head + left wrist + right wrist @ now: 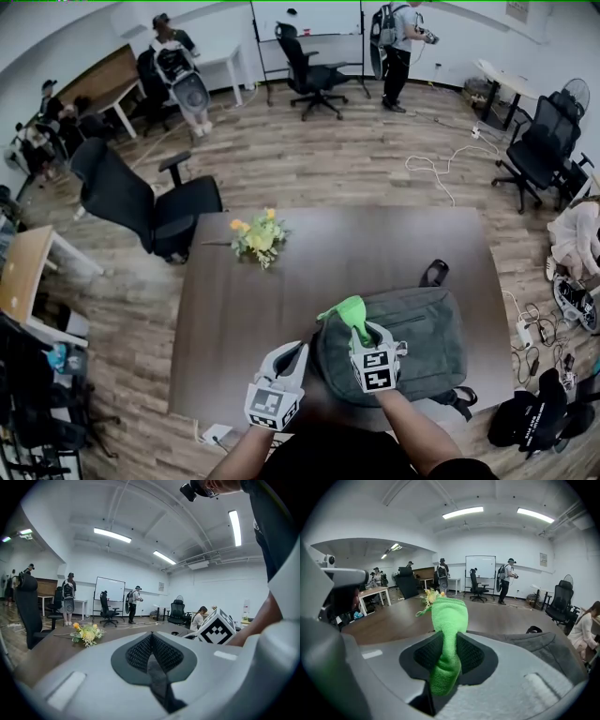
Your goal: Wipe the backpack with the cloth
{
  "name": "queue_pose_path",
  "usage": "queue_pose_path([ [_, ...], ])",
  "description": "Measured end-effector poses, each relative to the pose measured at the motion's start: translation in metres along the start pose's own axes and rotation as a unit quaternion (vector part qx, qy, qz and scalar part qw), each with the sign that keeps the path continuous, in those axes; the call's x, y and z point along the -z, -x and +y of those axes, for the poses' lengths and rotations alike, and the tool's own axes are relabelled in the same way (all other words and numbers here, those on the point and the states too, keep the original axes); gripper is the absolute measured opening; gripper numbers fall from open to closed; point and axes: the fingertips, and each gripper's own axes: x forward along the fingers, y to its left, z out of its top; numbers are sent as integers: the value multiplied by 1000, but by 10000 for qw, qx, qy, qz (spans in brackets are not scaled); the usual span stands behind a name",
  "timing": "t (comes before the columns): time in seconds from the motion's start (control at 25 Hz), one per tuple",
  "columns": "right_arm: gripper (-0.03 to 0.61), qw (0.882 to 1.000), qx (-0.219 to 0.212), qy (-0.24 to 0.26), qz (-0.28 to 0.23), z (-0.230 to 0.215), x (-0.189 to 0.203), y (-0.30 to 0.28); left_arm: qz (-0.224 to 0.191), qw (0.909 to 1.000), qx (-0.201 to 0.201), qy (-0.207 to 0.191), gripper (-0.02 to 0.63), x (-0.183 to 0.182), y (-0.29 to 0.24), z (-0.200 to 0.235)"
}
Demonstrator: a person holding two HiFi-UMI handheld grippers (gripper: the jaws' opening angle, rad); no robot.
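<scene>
**Green cloth [349,312] clamped in right tongs [366,330], at the backpack's far-left corner**

Right tongs are closed on the cloth. In the right gripper view the fabric is pinched between both pads and bunches up past the tips. Its lower end drops out of sight into the slot between the jaws. The grey backpack [412,339] lies flat on the dark brown desk [328,253], near the right front. The right tongs and forearm cover its near-left part, and the cloth overlaps its far-left corner. I can't tell whether the cloth touches the bag or hangs just above it.

One black strap loop pokes out at the far side and another at the near right. The rest of the straps are not visible. Left tongs [298,351] are closed with nothing between them, over bare desk just left of the backpack. The yellow flowers [258,236] lie further back on the desk, and in the right gripper view the cloth mostly blocks them. The person's body cuts off the desk's near edge.
</scene>
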Motion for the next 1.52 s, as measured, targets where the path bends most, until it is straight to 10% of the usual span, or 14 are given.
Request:
queue_pose_path([
  [0.68, 94, 9969, -243, 345, 661, 21, 23, -48, 309, 9988, -311, 199, 18, 24, 18, 8],
  [1.52, 94, 9952, 490, 329, 780, -56, 34, -40, 394, 9991, -101, 149, 18, 27, -3, -15],
])
